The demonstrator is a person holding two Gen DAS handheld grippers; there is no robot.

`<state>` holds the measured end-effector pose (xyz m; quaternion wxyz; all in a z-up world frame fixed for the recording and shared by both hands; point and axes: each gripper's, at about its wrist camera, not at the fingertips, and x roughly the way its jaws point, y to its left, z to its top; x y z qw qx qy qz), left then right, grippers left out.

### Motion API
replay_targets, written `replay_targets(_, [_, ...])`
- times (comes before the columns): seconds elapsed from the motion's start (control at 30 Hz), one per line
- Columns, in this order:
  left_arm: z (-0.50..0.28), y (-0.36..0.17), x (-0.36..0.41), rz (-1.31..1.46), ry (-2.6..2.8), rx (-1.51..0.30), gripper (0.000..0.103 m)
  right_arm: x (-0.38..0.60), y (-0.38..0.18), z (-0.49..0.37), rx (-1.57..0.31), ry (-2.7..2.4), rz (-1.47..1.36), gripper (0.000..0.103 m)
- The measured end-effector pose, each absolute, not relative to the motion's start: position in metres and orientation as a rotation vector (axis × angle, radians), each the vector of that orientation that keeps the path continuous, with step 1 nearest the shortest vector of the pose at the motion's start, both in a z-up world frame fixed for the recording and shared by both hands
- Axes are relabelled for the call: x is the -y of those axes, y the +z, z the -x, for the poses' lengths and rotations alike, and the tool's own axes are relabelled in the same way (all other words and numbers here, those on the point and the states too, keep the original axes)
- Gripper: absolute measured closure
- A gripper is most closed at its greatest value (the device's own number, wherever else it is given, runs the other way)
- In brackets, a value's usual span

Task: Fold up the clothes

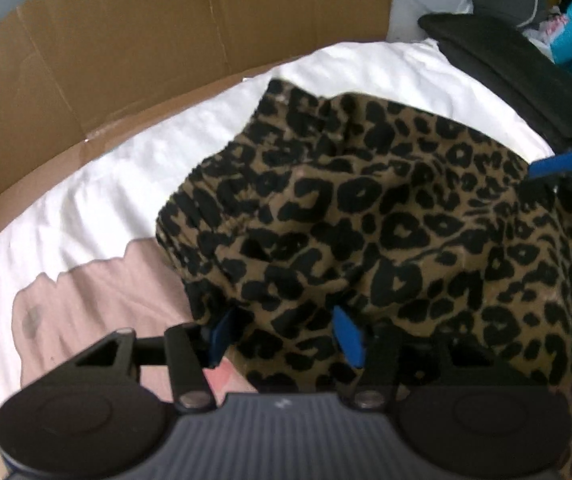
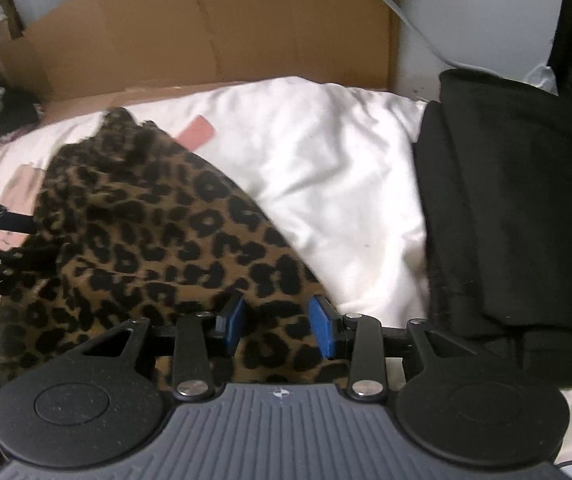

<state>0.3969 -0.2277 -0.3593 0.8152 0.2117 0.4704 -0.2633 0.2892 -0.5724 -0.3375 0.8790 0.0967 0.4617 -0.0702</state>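
Left wrist view: the soft, rumpled leopard-print garment (image 1: 386, 216) lies bunched on the white bedsheet (image 1: 157, 160). Left hand-held gripper (image 1: 286, 336) and right hand-held gripper (image 2: 279, 326) both stand parted, fabric loose between their blue pads.

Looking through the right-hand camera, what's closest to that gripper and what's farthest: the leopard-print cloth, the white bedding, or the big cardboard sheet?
1. Leopard-print cloth: directly under the right gripper, between its blue pads and spreading left.
2. White bedding: just beyond the cloth, ahead and to the right.
3. Cardboard sheet: farthest, standing behind the bedding at the back.
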Motion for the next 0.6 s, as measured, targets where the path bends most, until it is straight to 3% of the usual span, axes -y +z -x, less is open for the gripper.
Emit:
replay_targets(0.37, [-0.351,-0.313,0.213,-0.34,-0.588,-0.985,0.047,0.583,-0.331,-0.274,-0.964,-0.221,-0.21,0.06])
replay_targets(0.6, [-0.302,-0.324,0.236,-0.364,-0.634,-1.021,0.051,0.584,-0.312,-0.237,-0.864,-0.156,-0.295,0.06])
